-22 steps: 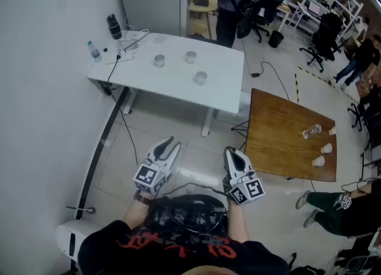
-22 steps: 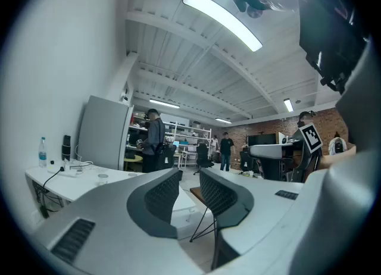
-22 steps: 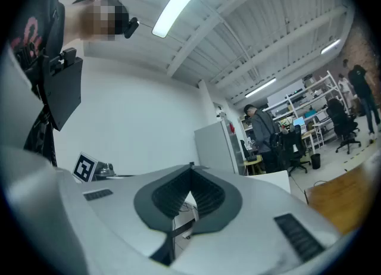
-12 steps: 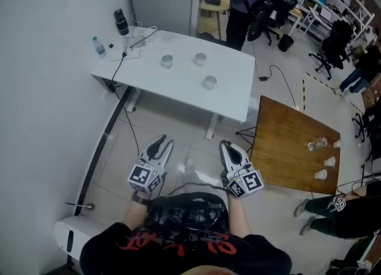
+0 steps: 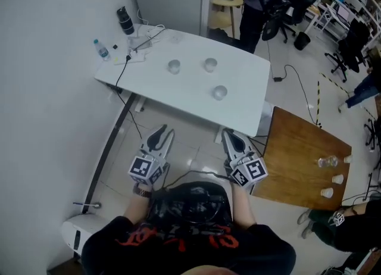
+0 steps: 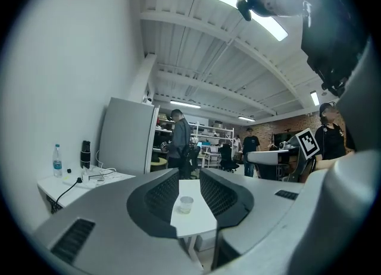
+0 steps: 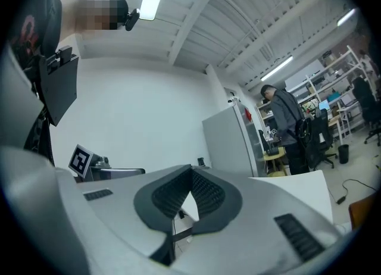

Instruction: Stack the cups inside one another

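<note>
— Left gripper (image 5: 159, 134), the grey two-jaw one with the marker cube: how does it stand?

— Its jaws are parted by a narrow gap and the pads press on nothing. It is held level above the pale tiled floor (image 5: 196, 143), well short of the wide white rectangular counter (image 5: 238, 98). In the left gripper view, one small clear cup shows far off through that gap.

— And the cups themselves?

— Three small clear round cups, all upright, each standing alone on the counter. The left cup (image 5: 174, 66) and the middle cup (image 5: 210, 65) sit side by side towards the far edge. The near cup (image 5: 219, 93) stands apart from them, closer to the person and to the right.

— The right gripper (image 5: 233, 137)?

— Closed: in the right gripper view its dark ribbed pads (image 7: 205, 193) meet at the tips with nothing caught between them. It is level too, beside the left one, touching neither cup nor counter.
</note>
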`<state>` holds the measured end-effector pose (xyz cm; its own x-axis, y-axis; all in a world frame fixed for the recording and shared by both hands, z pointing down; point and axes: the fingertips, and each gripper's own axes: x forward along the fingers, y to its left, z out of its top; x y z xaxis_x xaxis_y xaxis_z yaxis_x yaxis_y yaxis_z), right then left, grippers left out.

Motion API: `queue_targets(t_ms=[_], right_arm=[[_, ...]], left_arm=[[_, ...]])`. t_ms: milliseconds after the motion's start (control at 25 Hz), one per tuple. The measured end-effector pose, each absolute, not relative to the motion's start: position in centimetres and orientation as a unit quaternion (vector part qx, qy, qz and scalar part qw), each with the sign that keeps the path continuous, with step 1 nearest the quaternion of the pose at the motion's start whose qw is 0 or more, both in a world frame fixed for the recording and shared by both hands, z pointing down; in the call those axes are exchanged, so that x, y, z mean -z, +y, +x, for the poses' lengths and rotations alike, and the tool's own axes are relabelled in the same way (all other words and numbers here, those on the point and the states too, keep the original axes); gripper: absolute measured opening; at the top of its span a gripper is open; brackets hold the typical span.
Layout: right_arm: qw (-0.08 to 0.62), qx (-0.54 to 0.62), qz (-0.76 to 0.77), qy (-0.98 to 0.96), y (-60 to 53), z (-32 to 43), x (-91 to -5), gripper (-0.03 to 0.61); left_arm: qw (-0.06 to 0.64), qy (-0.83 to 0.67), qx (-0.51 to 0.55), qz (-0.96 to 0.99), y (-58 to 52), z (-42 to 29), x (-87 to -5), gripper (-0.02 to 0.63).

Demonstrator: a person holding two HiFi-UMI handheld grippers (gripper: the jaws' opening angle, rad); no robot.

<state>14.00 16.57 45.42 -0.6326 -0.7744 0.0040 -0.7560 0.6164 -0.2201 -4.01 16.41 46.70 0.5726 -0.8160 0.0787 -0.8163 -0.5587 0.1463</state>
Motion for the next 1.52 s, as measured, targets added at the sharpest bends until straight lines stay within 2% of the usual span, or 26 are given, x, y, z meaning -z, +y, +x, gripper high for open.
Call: queue_targets(t_ms=[600, 1080, 1200, 1320, 1360, 1520], right_arm=[[0.001, 0.130, -0.485, 0.865, 4.4, 15.3, -49.6, 0.005], [0.000, 0.116, -0.554, 0.825, -4.7, 11.2, -50.1, 0.009], [-0.003, 0.116, -0.554, 0.825, -5.8, 11.3, -50.0, 0.029], [-0.012, 0.113, -0.554, 0.825, -7.0, 11.6, -50.2, 0.092], [-0.017, 0.115, -0.557, 0.823, -7.4, 11.8, -50.6, 0.132], [-0.074, 0.131, -0.582, 0.799, -9.4, 13.9, -55.8, 0.347]], left_arm=[[0.083, -0.426, -0.002, 0.901, 1.7, -4.2, -46.1, 0.115], [0.078, -0.353, -0.006, 0.932, -10.5, -8.5, -47.0, 0.115], [0.079, -0.345, -0.007, 0.935, -12.1, -8.1, -46.9, 0.114], [0.081, -0.337, -0.004, 0.938, -13.5, -7.2, -46.7, 0.114], [0.083, -0.333, -0.004, 0.939, -14.0, -6.9, -46.7, 0.115], [0.079, -0.327, 0.005, 0.942, -15.8, -5.9, -46.3, 0.114]])
